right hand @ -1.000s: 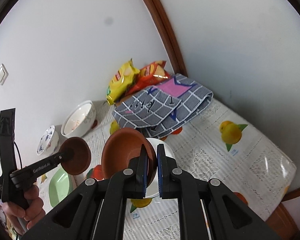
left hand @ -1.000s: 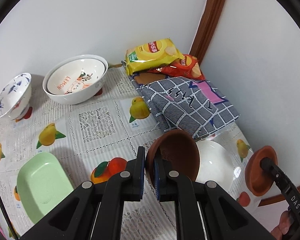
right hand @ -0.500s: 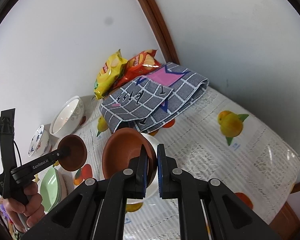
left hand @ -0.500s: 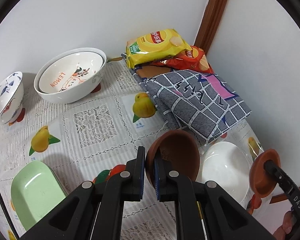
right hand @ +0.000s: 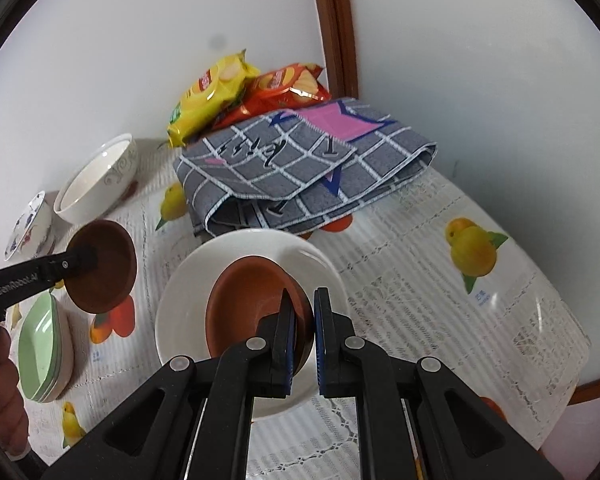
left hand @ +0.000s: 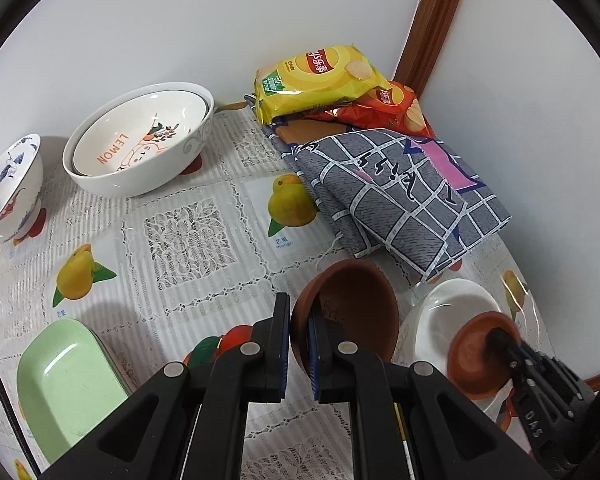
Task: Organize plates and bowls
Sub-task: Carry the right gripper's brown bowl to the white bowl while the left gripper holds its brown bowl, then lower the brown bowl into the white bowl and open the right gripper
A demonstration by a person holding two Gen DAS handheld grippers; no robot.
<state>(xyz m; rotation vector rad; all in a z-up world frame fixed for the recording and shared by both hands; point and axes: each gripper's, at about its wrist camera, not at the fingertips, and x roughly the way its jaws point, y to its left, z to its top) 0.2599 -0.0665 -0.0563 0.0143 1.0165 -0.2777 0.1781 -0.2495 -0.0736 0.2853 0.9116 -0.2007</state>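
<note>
My left gripper (left hand: pixel 298 344) is shut on the rim of a brown bowl (left hand: pixel 352 312) and holds it tilted above the table; this bowl shows in the right wrist view (right hand: pixel 100 266) too. My right gripper (right hand: pixel 304 320) is shut on a second brown bowl (right hand: pixel 248 304), held low over the white plate (right hand: pixel 188 312), touching or just above it. That bowl (left hand: pixel 474 354) and plate (left hand: pixel 448 316) also show at the right of the left wrist view.
Stacked green dishes (left hand: pixel 66 384) lie front left. Nested white "LEMON" bowls (left hand: pixel 140 140) and a blue-patterned bowl (left hand: pixel 8 192) stand at the back left. A folded grey checked cloth (left hand: pixel 400 192) and two chip bags (left hand: pixel 320 76) fill the back corner by the walls.
My right gripper has lowered its brown bowl down over the white plate. My left gripper has shifted a little right, still holding its bowl.
</note>
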